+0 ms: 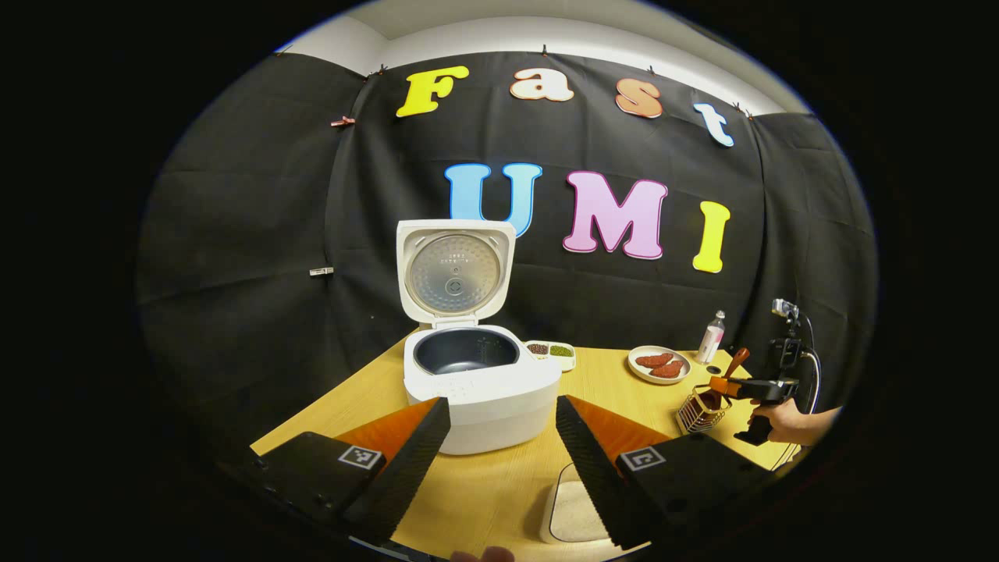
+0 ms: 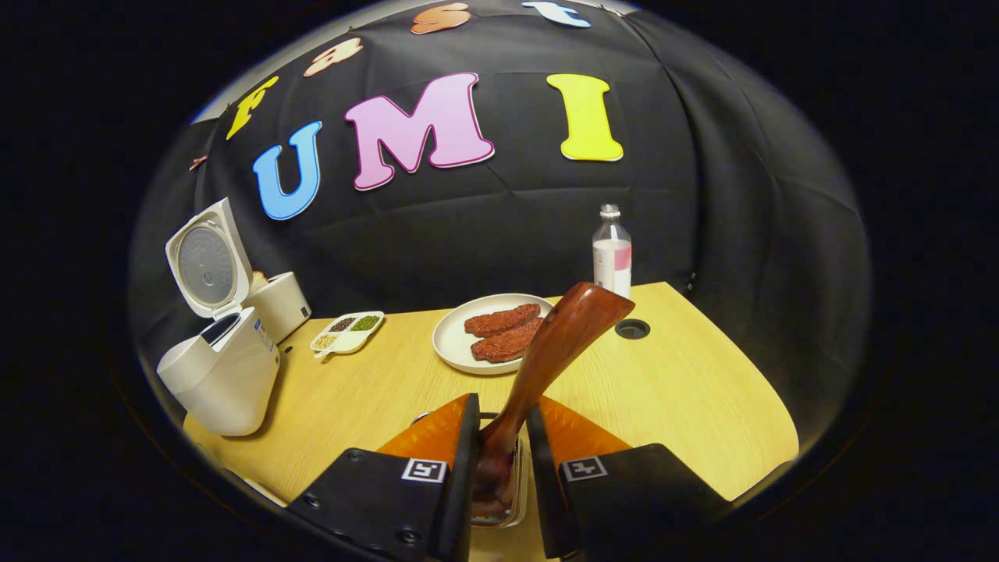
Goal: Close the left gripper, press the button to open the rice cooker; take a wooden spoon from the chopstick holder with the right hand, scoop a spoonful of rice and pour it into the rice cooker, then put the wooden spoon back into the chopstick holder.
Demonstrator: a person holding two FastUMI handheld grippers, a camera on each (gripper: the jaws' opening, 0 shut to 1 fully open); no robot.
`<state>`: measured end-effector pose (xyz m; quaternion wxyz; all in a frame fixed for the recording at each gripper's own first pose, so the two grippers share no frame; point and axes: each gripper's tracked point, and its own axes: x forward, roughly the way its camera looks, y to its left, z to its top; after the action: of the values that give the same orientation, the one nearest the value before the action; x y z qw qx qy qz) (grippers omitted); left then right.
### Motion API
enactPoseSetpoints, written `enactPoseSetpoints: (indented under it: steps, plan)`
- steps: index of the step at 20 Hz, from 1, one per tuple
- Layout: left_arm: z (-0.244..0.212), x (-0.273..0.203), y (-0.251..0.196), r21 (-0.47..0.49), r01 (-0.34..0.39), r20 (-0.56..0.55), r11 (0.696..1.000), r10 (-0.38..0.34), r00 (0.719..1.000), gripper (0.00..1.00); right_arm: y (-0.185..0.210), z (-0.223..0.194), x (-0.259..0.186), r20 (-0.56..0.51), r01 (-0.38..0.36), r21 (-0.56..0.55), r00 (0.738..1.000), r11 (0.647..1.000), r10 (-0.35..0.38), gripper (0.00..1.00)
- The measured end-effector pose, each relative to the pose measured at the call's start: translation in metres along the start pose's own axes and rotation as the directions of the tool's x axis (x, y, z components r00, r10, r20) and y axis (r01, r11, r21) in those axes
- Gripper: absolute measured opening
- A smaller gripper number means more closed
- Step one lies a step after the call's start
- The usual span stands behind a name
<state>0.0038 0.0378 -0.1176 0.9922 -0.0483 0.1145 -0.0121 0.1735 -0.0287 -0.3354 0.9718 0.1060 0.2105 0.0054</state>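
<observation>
Rice cooker (image 1: pixel 478 375) lid's already up on the bench, left gripper (image 1: pixel 499 460) spread wide. Right gripper (image 2: pixel 499 468) pinching the wooden spoon (image 2: pixel 546 351) standing in the chopstick holder (image 1: pixel 701 412). Scooping, pouring, returning still to go.

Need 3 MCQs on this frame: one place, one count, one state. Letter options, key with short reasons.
1. Where does the plate sit relative to the rice cooker in the left gripper view?
A. To its right
B. To its left
C. On top of it

2. How many reddish-brown pieces lie on the plate?
A. One
B. Two
C. Four

3. What state is the rice cooker lid in?
A. Shut
B. Lying on the table
C. Raised open

Key:
1 A: the plate lies farther right on the table, near the bottle.
2 B: two pieces lie side by side.
3 C: the lid stands upright behind the bare inner pot.
</observation>
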Motion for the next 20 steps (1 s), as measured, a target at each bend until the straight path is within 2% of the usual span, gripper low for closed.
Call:
enactPoseSetpoints:
  steps: [1,3,4,6,7,8,9,11,13,16,20]
  plan:
    - [-0.002,0.000,-0.002,0.008,0.002,-0.007,1.000,-0.002,1.000,0.95,0.002,0.004,-0.001,0.016,-0.008,-0.014,1.000,1.000,0.009,0.39]
    - [-0.004,0.001,-0.005,0.016,0.004,-0.019,1.000,-0.004,1.000,0.95,0.004,0.008,-0.006,0.041,-0.014,-0.043,0.999,0.999,0.016,0.34]
    - [-0.004,0.000,-0.006,0.015,0.005,-0.019,1.000,-0.004,1.000,0.95,0.012,0.006,-0.008,0.038,-0.046,-0.030,0.998,0.998,0.047,0.34]
    - [-0.001,-0.001,-0.009,0.014,0.006,-0.019,1.000,-0.006,1.000,0.95,0.029,0.005,-0.014,0.031,-0.112,-0.005,0.993,0.994,0.112,0.24]
    - [0.000,0.000,-0.008,0.016,0.004,-0.019,1.000,-0.003,1.000,0.95,0.030,0.003,-0.011,0.028,-0.114,-0.010,0.993,0.993,0.114,0.18]
    - [0.001,0.001,-0.008,0.017,0.001,-0.019,1.000,0.000,1.000,0.94,0.026,0.005,-0.014,0.028,-0.102,-0.020,0.994,0.995,0.102,0.17]
    - [0.003,0.000,-0.010,0.017,0.002,-0.019,1.000,-0.001,1.000,0.95,0.026,0.007,-0.014,0.029,-0.111,-0.001,0.993,0.994,0.111,0.17]
    - [0.006,-0.003,-0.008,0.018,0.002,-0.015,1.000,-0.001,1.000,0.95,0.019,0.009,-0.013,0.023,-0.065,0.044,0.998,0.997,0.064,0.10]
    - [0.008,-0.007,-0.005,0.022,0.001,-0.010,1.000,-0.001,1.000,0.95,0.013,0.019,-0.011,0.040,-0.063,0.119,0.998,0.991,0.058,0.07]
    - [0.013,-0.012,0.000,0.028,0.003,-0.002,1.000,-0.002,1.000,0.95,0.011,0.044,-0.031,0.076,-0.067,0.192,0.996,0.979,0.053,0.07]
    - [0.022,-0.018,0.008,0.021,0.013,0.015,1.000,-0.013,1.000,0.95,0.020,0.092,-0.070,0.156,-0.087,0.191,0.986,0.978,0.057,0.07]
